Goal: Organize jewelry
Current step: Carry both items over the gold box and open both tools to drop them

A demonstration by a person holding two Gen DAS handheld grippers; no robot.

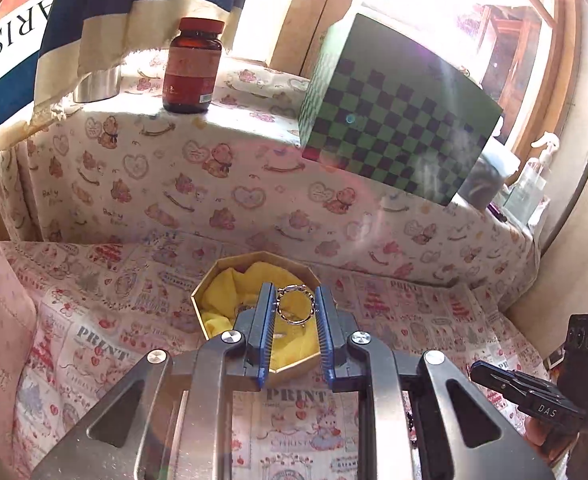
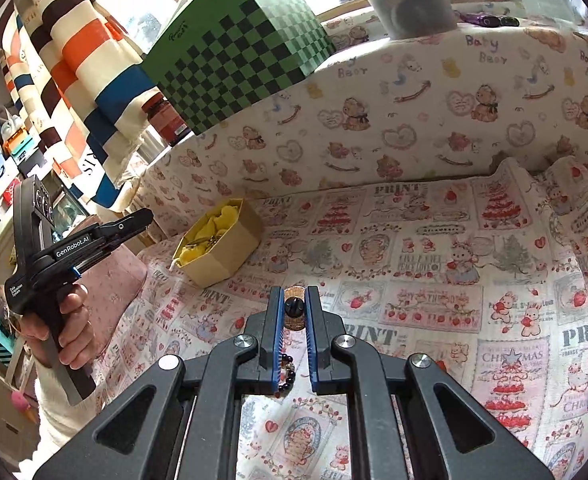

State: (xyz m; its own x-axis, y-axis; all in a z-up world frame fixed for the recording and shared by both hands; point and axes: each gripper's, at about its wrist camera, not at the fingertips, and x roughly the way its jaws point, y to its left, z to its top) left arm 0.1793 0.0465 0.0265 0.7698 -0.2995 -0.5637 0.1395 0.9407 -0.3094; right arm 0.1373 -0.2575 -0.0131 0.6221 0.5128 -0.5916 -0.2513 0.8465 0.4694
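Observation:
My left gripper point(image 1: 294, 300) is shut on a silver bracelet point(image 1: 295, 305), holding it upright just above an octagonal cardboard box point(image 1: 214, 276) lined with yellow tissue. The box also shows in the right wrist view point(image 2: 230, 256), at the left on the printed cloth. My right gripper point(image 2: 294, 300) is shut on a small black knob-shaped piece point(image 2: 292, 306), above a brown round object point(image 2: 295, 290) on the cloth. A dark beaded bracelet point(image 2: 288, 376) lies on the cloth between the right fingers, further back. The left gripper body point(image 2: 66, 252) shows at the left.
A green checkered box point(image 1: 397, 120) and a brown pill bottle point(image 1: 192, 66) stand on the raised ledge behind. A striped bag point(image 2: 78, 80) hangs at the left. A metal cup point(image 1: 96, 84) stands beside the bottle. The right gripper's body point(image 1: 533, 396) is at the lower right.

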